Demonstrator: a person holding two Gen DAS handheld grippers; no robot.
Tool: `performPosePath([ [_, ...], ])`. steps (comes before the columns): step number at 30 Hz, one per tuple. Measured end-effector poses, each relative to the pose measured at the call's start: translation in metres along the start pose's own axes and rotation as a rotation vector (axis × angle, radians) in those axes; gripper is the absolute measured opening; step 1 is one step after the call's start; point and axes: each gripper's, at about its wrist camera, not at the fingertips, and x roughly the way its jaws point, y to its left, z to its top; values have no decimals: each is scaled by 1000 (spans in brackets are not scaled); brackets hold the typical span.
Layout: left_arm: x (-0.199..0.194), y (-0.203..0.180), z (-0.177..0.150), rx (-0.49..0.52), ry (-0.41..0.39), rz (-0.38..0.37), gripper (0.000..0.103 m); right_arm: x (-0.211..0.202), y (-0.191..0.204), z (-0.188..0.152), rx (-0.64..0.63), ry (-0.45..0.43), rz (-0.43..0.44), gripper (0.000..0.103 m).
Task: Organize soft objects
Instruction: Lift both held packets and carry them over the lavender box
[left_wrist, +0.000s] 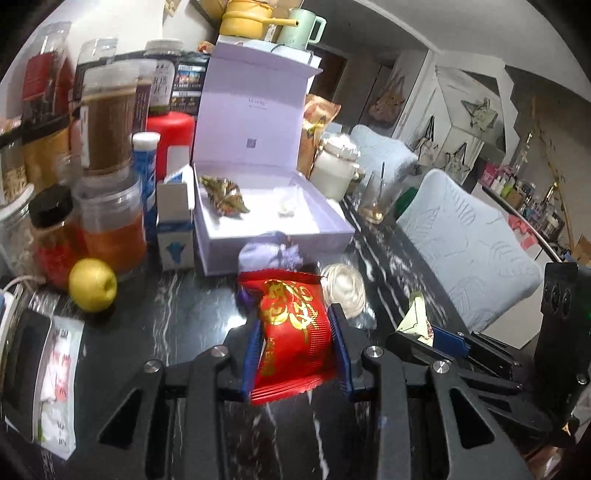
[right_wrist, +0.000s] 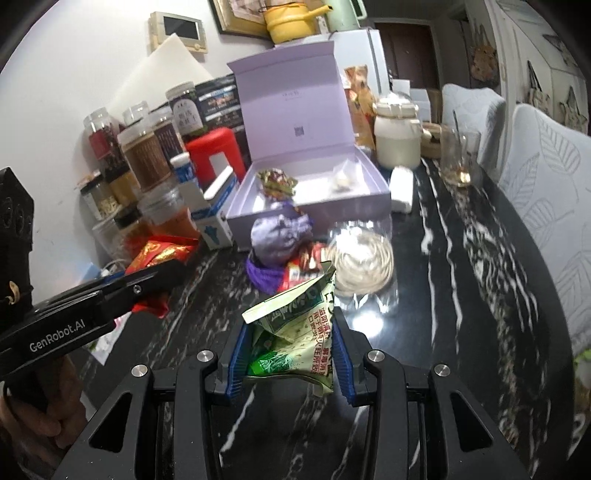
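The right gripper (right_wrist: 291, 354) pinches a green-and-white packet (right_wrist: 295, 332) above the dark marbled table (right_wrist: 461, 295) — a purple cloth bundle (right_wrist: 279, 240) sits just before the open lilac box (right_wrist: 306, 177), toward the table's far edge.

The left gripper (left_wrist: 295, 350) sits at lower centre of its view, jaws closed on a red packet (left_wrist: 293, 339). The right gripper (right_wrist: 291, 358), lower centre of its own view, clamps a green packet (right_wrist: 291, 332).

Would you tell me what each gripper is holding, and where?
Left gripper clamps the red packet across its middle; right gripper grips the green packet by its lower sides.
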Motion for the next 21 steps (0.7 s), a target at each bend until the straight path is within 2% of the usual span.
performPosePath([
  [13,14,-5,70,21,-97,23,33,7,-8,70,-83,-74,0,40],
  [21,33,-13,111,43,-117,15,33,14,-18,114,-100,-117,28,40],
])
